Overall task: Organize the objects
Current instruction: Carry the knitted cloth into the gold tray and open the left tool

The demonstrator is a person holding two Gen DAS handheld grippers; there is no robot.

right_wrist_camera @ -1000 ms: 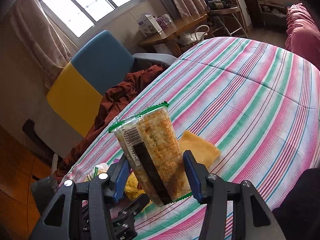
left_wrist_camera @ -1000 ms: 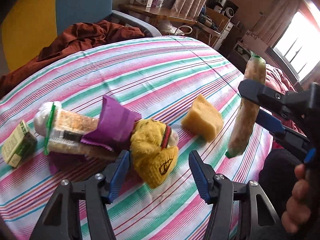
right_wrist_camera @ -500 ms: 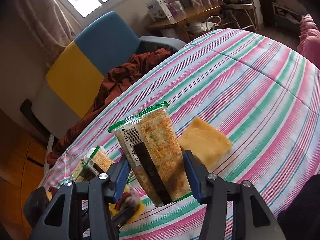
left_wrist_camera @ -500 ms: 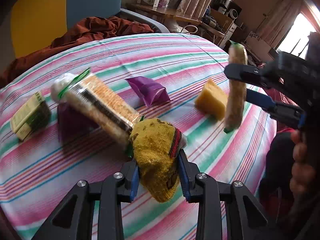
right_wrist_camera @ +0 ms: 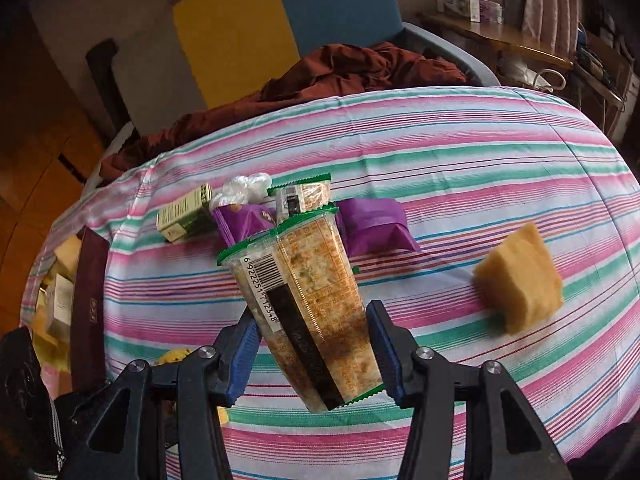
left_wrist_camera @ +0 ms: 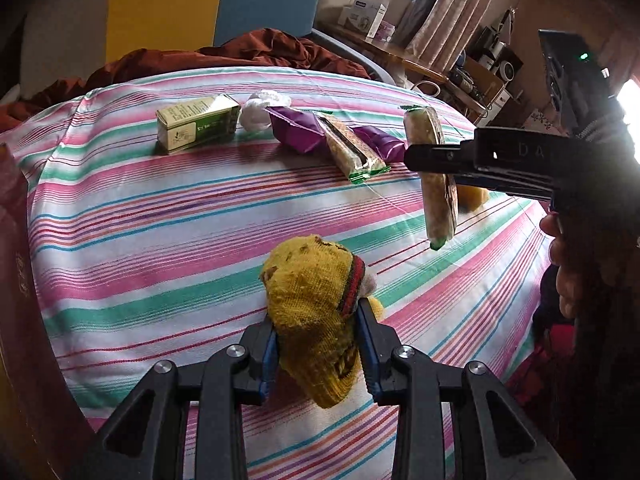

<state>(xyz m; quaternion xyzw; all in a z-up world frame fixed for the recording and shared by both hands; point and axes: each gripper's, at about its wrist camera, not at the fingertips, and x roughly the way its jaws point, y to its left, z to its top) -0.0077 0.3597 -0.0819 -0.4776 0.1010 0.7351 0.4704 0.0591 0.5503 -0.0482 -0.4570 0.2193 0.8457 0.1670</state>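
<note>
- Lying at the far left of the striped bedsheet, a green box rests on its side, with a white plastic bag just beside it.
- Next come two purple packets, with a pack of crackers lying across them.
- Low in the middle, the left gripper is clamped on a yellow knitted sock with a red and green band, lifted clear of the sheet.
- Right of that, the right gripper grasps a second cracker pack by its lower half, barcode facing the camera, green sealed edge at the top; in the left wrist view it hangs upright above the sheet.
- Farthest right, a yellow sponge lies on the sheet, apart from the row.
- Behind the bed, a rust-brown cloth is heaped against a blue and yellow chair.
</note>
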